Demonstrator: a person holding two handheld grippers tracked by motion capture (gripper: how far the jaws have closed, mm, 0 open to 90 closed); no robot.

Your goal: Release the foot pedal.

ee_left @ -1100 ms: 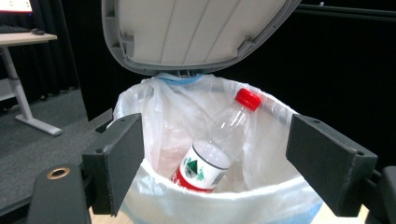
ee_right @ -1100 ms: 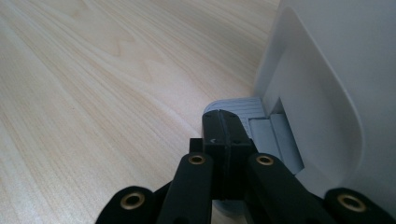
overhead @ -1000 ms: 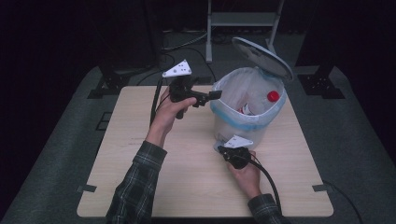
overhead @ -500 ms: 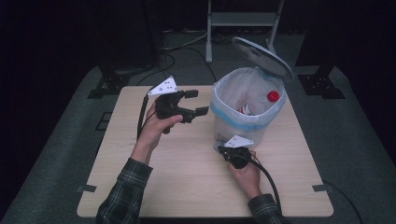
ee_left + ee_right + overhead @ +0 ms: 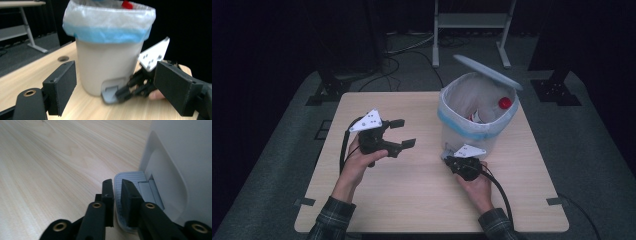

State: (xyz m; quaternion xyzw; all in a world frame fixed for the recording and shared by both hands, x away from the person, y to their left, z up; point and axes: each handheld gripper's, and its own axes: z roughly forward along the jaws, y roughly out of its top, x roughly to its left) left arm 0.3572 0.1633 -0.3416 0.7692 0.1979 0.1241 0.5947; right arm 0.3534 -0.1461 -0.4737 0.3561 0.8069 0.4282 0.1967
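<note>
While our right tongs (image 5: 451, 159) rested on the grey pedal (image 5: 130, 195) at the foot of the bin (image 5: 472, 131), the lid (image 5: 488, 71) stood tilted up over its back edge, so we judged the pedal was being pressed to keep the mouth open. Those tongs were nearly together, with only a narrow gap and nothing between them; they had just opened a little. They lay flat on the pedal's ribbed plastic rather than clamped on it.

Our left tongs (image 5: 399, 133) hung above the table (image 5: 412, 200), well to the left of the bin, their black block pads apart and empty; they too had just eased a little wider.

We kept the bin near the table's far right corner. It was a pale, smooth plastic drum lined with a thin translucent bag (image 5: 107, 22) folded over the rim, with a blue band beneath it. Inside lay a bottle with a red cap (image 5: 505, 103). We worked on light wood-grain laminate.
</note>
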